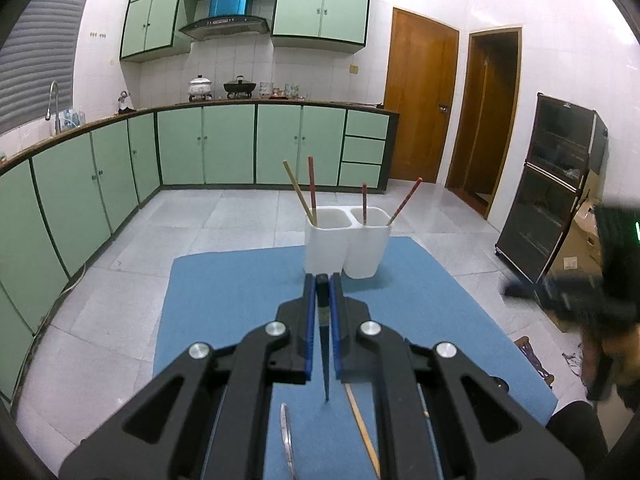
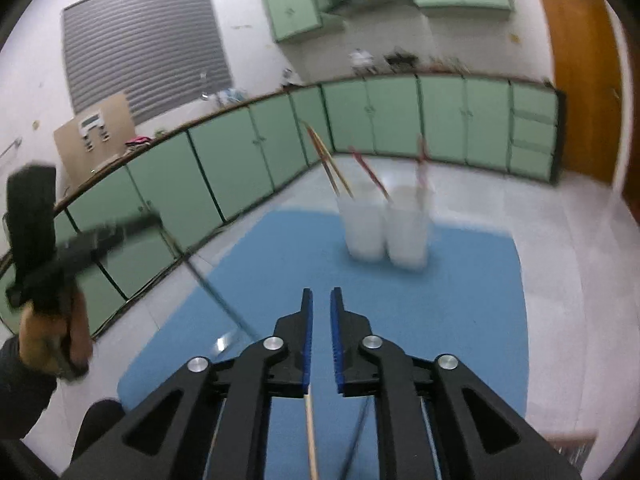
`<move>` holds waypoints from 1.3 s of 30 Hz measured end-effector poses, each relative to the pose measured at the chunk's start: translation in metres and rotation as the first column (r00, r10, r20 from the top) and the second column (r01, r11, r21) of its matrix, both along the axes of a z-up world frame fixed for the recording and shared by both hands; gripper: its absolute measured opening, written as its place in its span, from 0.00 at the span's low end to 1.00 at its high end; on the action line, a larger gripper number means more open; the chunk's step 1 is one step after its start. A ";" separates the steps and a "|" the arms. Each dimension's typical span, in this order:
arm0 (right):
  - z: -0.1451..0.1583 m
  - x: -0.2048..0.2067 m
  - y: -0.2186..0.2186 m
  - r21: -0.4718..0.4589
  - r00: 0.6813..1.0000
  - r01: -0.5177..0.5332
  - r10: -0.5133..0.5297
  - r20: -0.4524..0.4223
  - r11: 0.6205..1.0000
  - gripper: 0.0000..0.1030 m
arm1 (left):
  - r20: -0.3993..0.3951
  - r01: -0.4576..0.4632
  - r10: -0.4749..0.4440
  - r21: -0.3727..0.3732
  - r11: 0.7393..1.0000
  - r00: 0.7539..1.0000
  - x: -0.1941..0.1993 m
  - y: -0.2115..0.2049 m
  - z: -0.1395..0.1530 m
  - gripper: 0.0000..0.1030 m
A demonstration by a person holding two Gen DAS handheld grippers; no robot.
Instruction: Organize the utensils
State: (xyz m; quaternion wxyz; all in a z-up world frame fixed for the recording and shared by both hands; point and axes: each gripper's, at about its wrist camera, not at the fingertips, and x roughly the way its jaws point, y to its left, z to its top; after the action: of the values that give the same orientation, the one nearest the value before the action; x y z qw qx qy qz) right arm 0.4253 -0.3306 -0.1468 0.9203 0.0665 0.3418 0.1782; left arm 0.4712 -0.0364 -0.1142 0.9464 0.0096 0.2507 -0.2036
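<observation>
From the left wrist, the left gripper (image 1: 322,280) is clamped on a dark, slim pointed chopstick (image 1: 323,336) that hangs tip-down over the blue mat (image 1: 224,300). Just beyond stands a white twin-compartment plastic holder (image 1: 347,246), two sticks in each cup. A pale wooden chopstick (image 1: 362,428) lies near on the mat.

From the right wrist, the blurred view shows the right gripper (image 2: 321,300) with its jaws slightly parted and nothing between them, the holder far ahead, slightly right.

Green kitchen cabinets (image 1: 228,144), pale tiled floor (image 1: 120,300), wooden door (image 1: 420,96), shuttered window (image 2: 144,44).
</observation>
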 end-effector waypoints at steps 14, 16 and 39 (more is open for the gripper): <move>-0.142 -0.152 0.017 -0.143 0.990 -0.064 0.045 -0.136 0.988 0.26 | 0.020 -0.037 0.037 0.021 0.999 0.999 -0.016 0.004 -0.001 0.06; -0.145 -0.150 0.018 -0.141 0.993 -0.062 0.047 -0.110 0.988 0.26 | 0.017 -0.047 0.047 0.017 0.999 0.999 -0.015 0.005 -0.001 0.06; 0.005 -0.074 0.038 -0.134 0.991 -0.070 0.084 0.104 0.988 0.06 | 0.004 -0.038 0.038 0.004 0.999 0.999 -0.014 0.005 0.000 0.06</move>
State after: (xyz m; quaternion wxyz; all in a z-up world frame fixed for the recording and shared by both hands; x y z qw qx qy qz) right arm 0.3513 -0.2927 -0.1419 0.9325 -0.0168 0.3041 0.1941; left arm 0.4569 -0.0311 -0.1138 0.9505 0.0072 0.2496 -0.1848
